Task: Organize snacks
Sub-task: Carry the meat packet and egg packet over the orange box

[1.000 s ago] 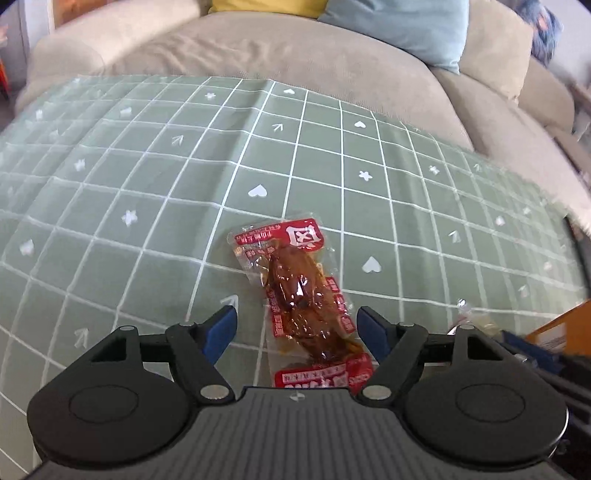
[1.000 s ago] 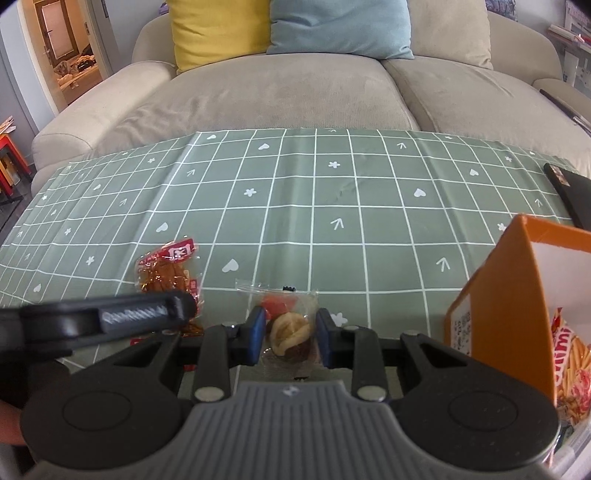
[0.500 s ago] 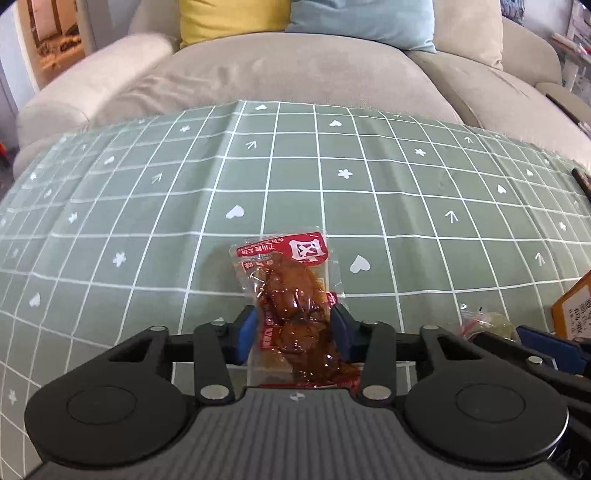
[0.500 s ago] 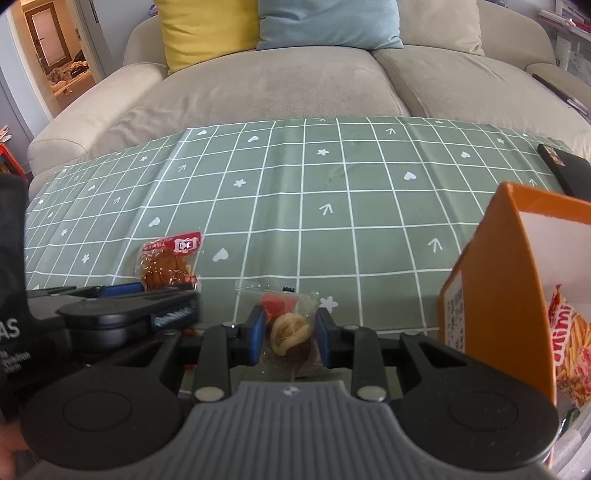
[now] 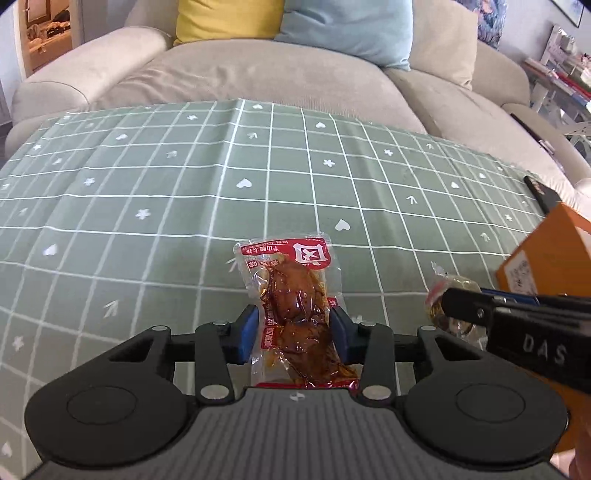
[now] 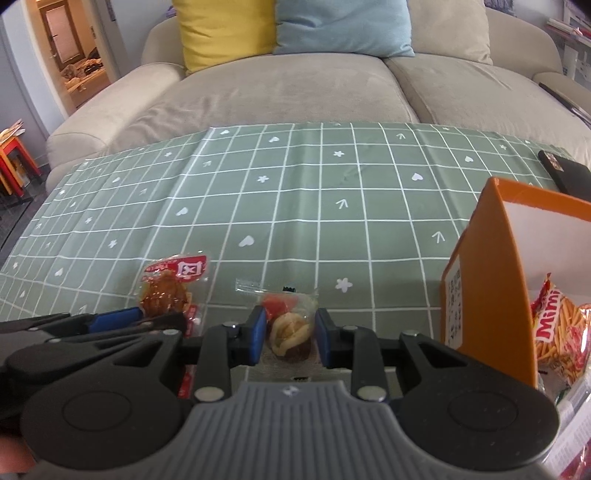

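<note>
My left gripper [image 5: 293,332] is shut on a clear red-labelled packet of brown braised meat [image 5: 291,295] and holds it above the green checked cloth [image 5: 166,206]. The packet also shows in the right wrist view [image 6: 166,290]. My right gripper [image 6: 289,334] is shut on a small clear packet with a pale and dark snack [image 6: 288,328], which also shows in the left wrist view [image 5: 448,299]. An orange box [image 6: 487,295] stands just to the right, with a Mimi fries bag [image 6: 561,328] inside.
A beige sofa [image 6: 288,85] with a yellow cushion [image 6: 225,33] and a blue cushion [image 6: 343,26] runs along the far table edge. A black phone-like object [image 6: 569,175] lies on the cloth at the far right, behind the box.
My left gripper has shut on the meat packet and lifted it off the cloth. My right gripper has kept its hold on the small packet and both have moved toward the orange box.
</note>
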The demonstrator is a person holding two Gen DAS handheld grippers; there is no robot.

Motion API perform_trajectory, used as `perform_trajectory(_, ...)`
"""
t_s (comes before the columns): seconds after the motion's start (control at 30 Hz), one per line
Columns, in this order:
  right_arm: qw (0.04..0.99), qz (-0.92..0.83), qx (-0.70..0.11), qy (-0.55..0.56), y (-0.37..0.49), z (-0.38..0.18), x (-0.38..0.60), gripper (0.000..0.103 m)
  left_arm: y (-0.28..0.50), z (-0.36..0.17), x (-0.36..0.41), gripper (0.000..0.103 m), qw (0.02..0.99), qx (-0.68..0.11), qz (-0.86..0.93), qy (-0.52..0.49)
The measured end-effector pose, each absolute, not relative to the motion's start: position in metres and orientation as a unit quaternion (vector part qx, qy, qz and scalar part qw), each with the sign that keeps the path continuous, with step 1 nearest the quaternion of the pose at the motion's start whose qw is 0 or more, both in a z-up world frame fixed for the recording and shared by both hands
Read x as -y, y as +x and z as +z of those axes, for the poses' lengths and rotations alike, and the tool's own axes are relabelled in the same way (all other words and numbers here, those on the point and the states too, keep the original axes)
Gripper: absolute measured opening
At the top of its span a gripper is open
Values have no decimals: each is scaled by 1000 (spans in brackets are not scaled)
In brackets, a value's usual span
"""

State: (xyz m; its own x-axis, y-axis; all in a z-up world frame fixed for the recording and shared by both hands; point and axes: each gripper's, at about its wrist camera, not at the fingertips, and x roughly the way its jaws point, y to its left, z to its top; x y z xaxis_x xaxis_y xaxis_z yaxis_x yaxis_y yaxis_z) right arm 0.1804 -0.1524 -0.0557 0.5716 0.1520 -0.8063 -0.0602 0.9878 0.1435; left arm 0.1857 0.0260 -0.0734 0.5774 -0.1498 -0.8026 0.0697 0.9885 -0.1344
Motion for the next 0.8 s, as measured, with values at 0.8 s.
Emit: perform_trajectory(0.8,922,40,-384,17,82,60,202,25,112,37,36,47,911,-378,-164,-13)
